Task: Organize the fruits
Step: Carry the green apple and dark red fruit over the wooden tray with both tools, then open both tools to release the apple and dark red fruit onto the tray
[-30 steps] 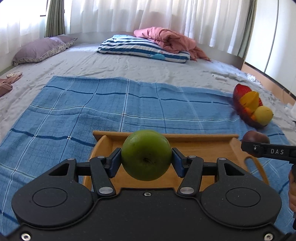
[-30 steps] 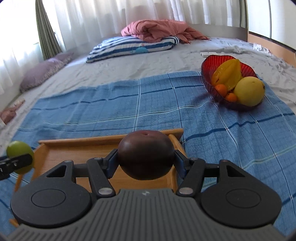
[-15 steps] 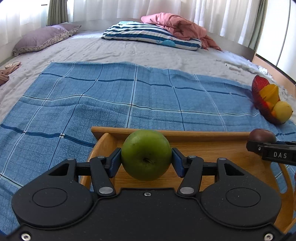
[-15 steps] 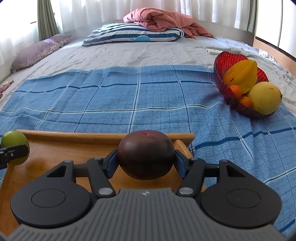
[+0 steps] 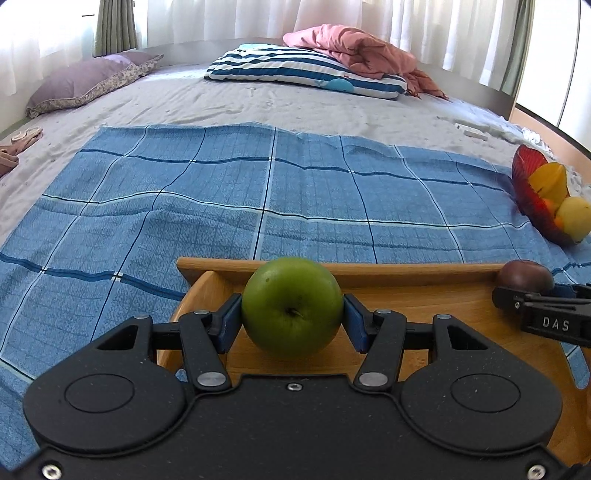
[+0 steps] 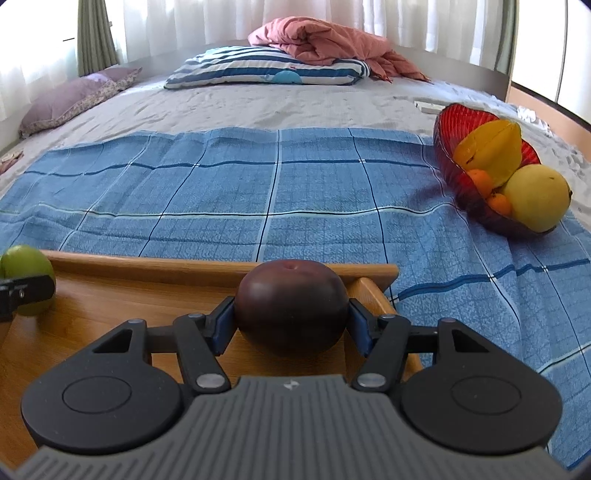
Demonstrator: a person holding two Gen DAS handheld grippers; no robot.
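Covering the bed, a blue checked cloth [image 5: 295,192] lay under a wooden tray [image 6: 155,267], left gripper [image 5: 292,318] clamped a green apple [image 5: 291,306] over the tray's left end, right gripper [image 6: 292,320] clamped a dark purple plum [image 6: 291,304] over its right end, a red fruit bowl [image 6: 458,122] sat far right.

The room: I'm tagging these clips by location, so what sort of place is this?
Most likely a bedroom: a bed with a striped pillow and a rumpled pink blanket, and curtains behind.
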